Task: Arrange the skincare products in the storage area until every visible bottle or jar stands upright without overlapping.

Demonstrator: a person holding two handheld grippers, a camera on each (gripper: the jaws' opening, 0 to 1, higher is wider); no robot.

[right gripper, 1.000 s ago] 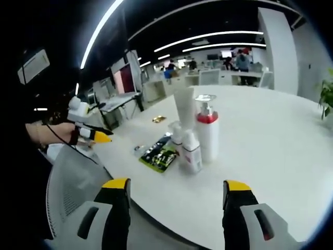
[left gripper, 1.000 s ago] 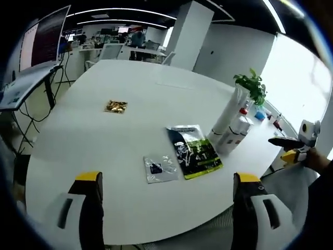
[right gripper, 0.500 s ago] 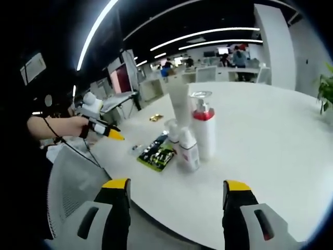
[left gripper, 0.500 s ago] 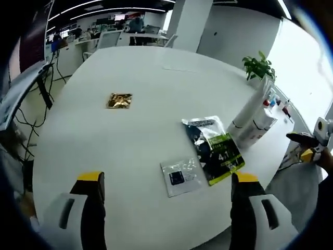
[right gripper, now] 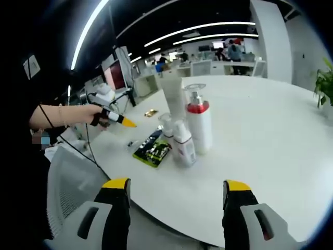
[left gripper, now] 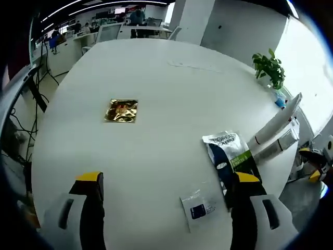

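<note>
- Skincare bottles stand in a tight cluster on the white tabletop (right gripper: 270,135), seen upright in the right gripper view: a pump bottle (right gripper: 199,125) with a red collar, a tall white tube (right gripper: 171,96) just behind it, a small white bottle (right gripper: 183,145) just in front, and a small clear-topped bottle (right gripper: 166,125) beside that
- Beside the pump bottle, on the side toward the person's arm, a black and green sachet (right gripper: 152,151) lies flat, with a small silver packet (right gripper: 133,144) just past it
- A gold foil packet (right gripper: 151,112) lies farther back, well apart from the pump bottle
- In the left gripper view the white tube (left gripper: 274,122) leans across the frame near the tabletop's edge, the sachet (left gripper: 230,159) beside it, the silver packet (left gripper: 200,208) nearer the camera and the gold packet (left gripper: 122,110) well apart
- A potted plant (left gripper: 269,65) stands beyond the tube
- The left hand-held gripper (left gripper: 166,187) has its jaws wide apart, holding nothing; it shows again (right gripper: 118,119) in the right gripper view, held out in a person's hand
- The right hand-held gripper (right gripper: 177,190) is spread apart too, clear of the bottles
</note>
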